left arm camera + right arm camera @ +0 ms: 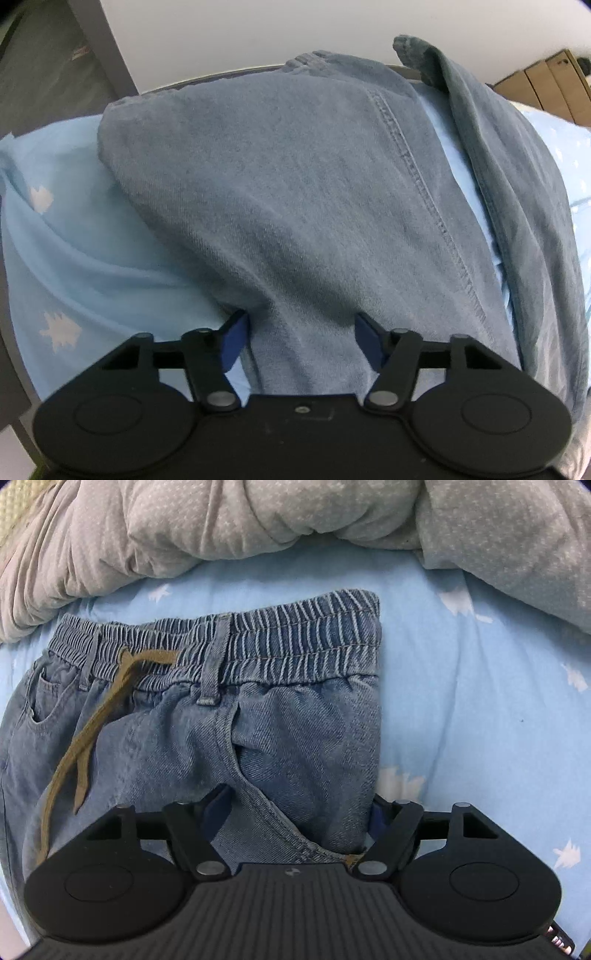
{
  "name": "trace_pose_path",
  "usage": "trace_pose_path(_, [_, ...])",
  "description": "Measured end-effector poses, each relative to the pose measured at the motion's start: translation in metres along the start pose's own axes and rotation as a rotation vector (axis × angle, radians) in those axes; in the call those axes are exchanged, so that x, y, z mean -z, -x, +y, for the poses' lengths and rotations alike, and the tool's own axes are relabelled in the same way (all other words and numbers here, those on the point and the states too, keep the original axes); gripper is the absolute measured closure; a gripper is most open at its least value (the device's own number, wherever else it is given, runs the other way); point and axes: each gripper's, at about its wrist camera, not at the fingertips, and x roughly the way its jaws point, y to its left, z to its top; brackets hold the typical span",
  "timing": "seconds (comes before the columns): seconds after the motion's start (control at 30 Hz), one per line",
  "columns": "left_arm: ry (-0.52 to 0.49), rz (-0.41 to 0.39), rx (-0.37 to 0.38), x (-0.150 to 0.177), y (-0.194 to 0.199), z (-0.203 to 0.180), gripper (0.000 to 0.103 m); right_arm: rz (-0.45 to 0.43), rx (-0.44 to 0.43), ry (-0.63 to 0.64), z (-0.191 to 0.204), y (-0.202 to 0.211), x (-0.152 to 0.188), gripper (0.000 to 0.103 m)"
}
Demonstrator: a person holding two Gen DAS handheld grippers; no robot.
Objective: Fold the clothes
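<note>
Across the bed's pale blue star-print sheet (480, 701) lie the jeans (258, 720), waistband toward a grey quilt (258, 517) bunched along the far edge. Open sheet runs right of the jeans. The right gripper (295, 808) and the left gripper (301, 332) each have jaws wide, denim between them. A white wall (258, 26) rises beyond the bed's far edge.

no readable text anywhere
</note>
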Motion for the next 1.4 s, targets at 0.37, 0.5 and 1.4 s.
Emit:
trace_pose_path(0.37, [-0.048,-0.046,-0.003,0.001,0.044,0.015,0.101,-0.028,0.009,0.042,-0.002,0.051,-0.003,0.097])
trace_pose_path(0.5, [-0.063,-0.075,0.026,-0.002,0.075,0.012,0.102,-0.044,-0.04,0.056,0.007,0.075,-0.004,0.097])
trace_pose_path(1.4, [-0.2,-0.196,0.133,-0.117,0.002,-0.284,0.102,-0.059,-0.285,0.185,0.235,0.039,-0.076,0.098])
